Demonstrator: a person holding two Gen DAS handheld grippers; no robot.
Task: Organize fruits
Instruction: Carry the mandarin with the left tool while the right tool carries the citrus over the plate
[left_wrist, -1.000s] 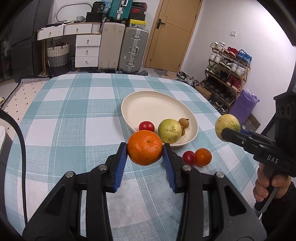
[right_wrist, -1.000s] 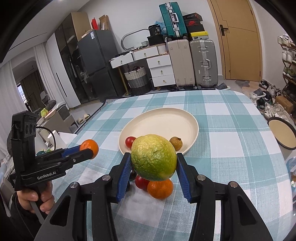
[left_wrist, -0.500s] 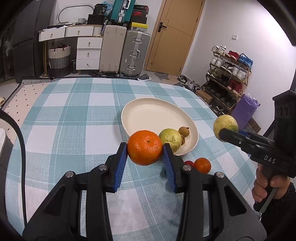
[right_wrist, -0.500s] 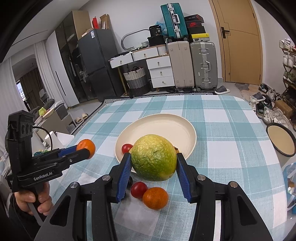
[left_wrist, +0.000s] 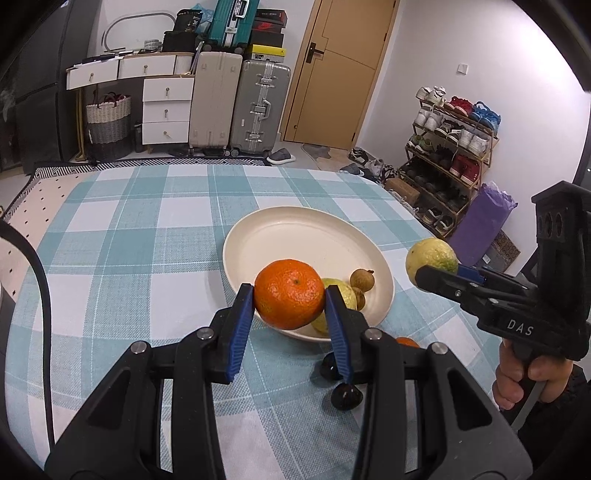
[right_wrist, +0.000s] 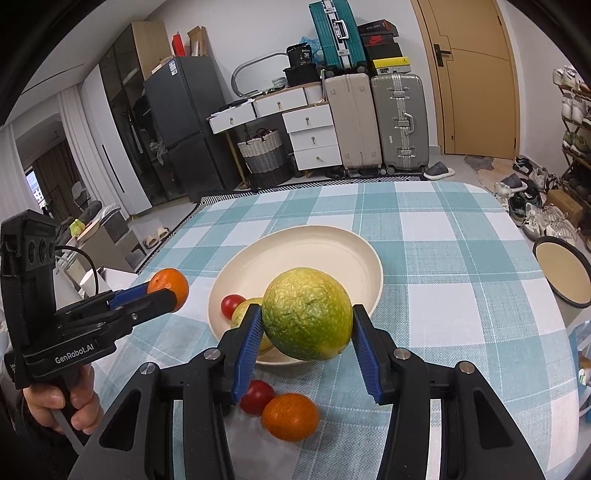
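Note:
My left gripper (left_wrist: 290, 321) is shut on a large orange (left_wrist: 290, 303) and holds it above the near rim of the cream plate (left_wrist: 295, 236). My right gripper (right_wrist: 306, 345) is shut on a big green-yellow citrus (right_wrist: 307, 314), also above the plate's (right_wrist: 303, 251) near rim. In the plate lie a yellow-green fruit (left_wrist: 341, 295), two small brown longans (left_wrist: 362, 278) and a red tomato (right_wrist: 232, 304). On the cloth in front of the plate lie a small orange (right_wrist: 290, 416) and a red tomato (right_wrist: 256, 397).
The table has a teal checked cloth (left_wrist: 122, 236). Two dark small fruits (left_wrist: 345, 395) lie on it by my left fingers. A round stool (right_wrist: 565, 273) stands off the table's right edge. Suitcases (left_wrist: 258, 107), drawers and a shoe rack (left_wrist: 447, 155) stand beyond.
Both grippers have moved forward with their fruits, from before the plate to above its near rim. The loose small orange and tomato now lie below and behind the fingers.

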